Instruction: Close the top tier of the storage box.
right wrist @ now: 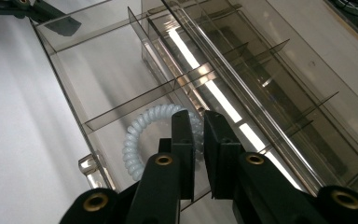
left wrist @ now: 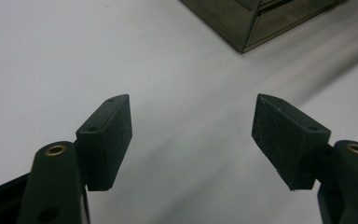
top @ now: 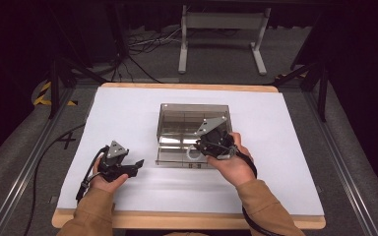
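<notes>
White sheet [top: 128,113] covering a wooden-edged table, dark floor and cables beyond. At the left, near the front edge, left gripper [top: 137,163] held in a hand [top: 106,181], resting low over the bare sheet, well apart from the box; jaws spread wide with nothing between them (clearly seen in the left gripper view, where one corner of the box [left wrist: 256,23] sits at the top). Toward the middle, smoky clear plastic organiser box [top: 170,115] with thin dividers and a shallow drawer pulled out toward the person. Inside the drawer's front compartment, a white spiral hair tie [right wrist: 137,135] lying against a divider, near the drawer's small clear handle [right wrist: 93,170]. At the right, right gripper [top: 199,147], held in the other hand [top: 236,164], tipped down into that drawer; jaws almost closed, pinching the hair tie's coil at its near side, a narrow gap showing between the pads [right wrist: 182,135].
</notes>
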Motion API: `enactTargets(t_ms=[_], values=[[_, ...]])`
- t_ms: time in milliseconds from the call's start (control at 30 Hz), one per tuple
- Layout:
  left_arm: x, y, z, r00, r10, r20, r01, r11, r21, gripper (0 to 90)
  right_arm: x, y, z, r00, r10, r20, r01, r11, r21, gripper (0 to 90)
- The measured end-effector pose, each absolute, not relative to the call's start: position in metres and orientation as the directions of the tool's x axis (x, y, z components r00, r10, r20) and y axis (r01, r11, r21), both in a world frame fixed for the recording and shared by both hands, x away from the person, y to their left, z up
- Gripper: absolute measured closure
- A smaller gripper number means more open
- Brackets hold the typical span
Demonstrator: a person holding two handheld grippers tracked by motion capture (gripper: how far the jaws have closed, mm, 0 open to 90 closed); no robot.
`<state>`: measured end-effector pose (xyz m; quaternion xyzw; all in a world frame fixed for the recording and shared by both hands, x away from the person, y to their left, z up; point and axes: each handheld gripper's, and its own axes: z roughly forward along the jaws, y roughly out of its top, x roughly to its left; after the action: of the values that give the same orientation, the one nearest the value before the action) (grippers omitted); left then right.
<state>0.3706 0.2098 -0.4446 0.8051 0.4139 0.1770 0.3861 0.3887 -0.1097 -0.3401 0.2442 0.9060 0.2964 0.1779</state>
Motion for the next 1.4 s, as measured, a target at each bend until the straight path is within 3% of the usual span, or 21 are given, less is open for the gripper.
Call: enactTargets(t_ms=[967,1200,1400], values=[[0.371,0.210,-0.445,0.595,0.803,-0.035,0.531,-0.360,0.767,29.5,0.391,-0.112,-0.348,-0.816,0.553,-0.170,0.347,0.704,0.620,77.1],[0.371,0.209,-0.445,0.595,0.803,-0.037,0.529,-0.357,0.769,29.5,0.385,-0.115,-0.341,-0.821,0.547,-0.166,0.335,0.696,0.635,89.1],[0.372,0.208,-0.445,0.596,0.802,-0.039,0.530,-0.355,0.770,29.5,0.376,-0.122,-0.336,-0.837,0.527,-0.148,0.317,0.687,0.654,90.0]])
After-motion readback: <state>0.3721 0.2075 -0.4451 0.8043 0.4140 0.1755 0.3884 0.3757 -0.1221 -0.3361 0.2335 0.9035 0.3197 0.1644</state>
